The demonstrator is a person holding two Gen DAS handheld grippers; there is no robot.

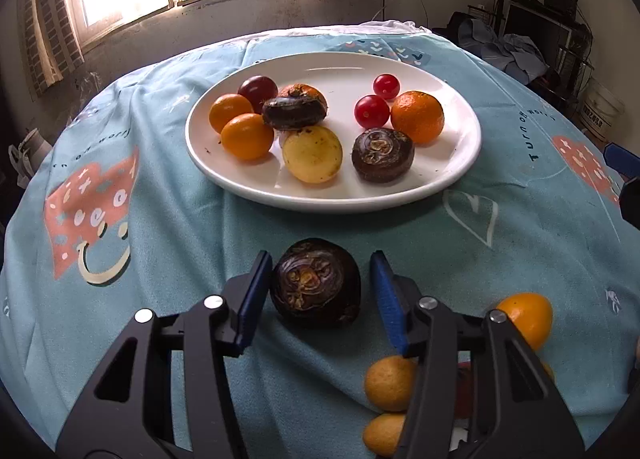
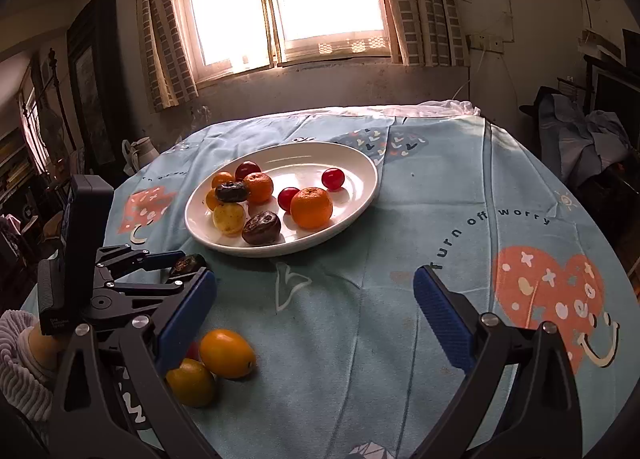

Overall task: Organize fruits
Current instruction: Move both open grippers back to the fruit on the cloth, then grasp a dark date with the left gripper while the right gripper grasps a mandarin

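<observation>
We read one legend: "turn off worry", in dark curved lettering on the blue tablecloth (image 2: 460, 187) beside its coral heart print (image 2: 548, 299). Other small labels stay illegible.

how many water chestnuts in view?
3. Two on the white plate: a back-left water chestnut among the oranges, a front-right water chestnut. A third water chestnut on the tablecloth, between the left hand-held gripper jaws. Others may be hidden.
</observation>
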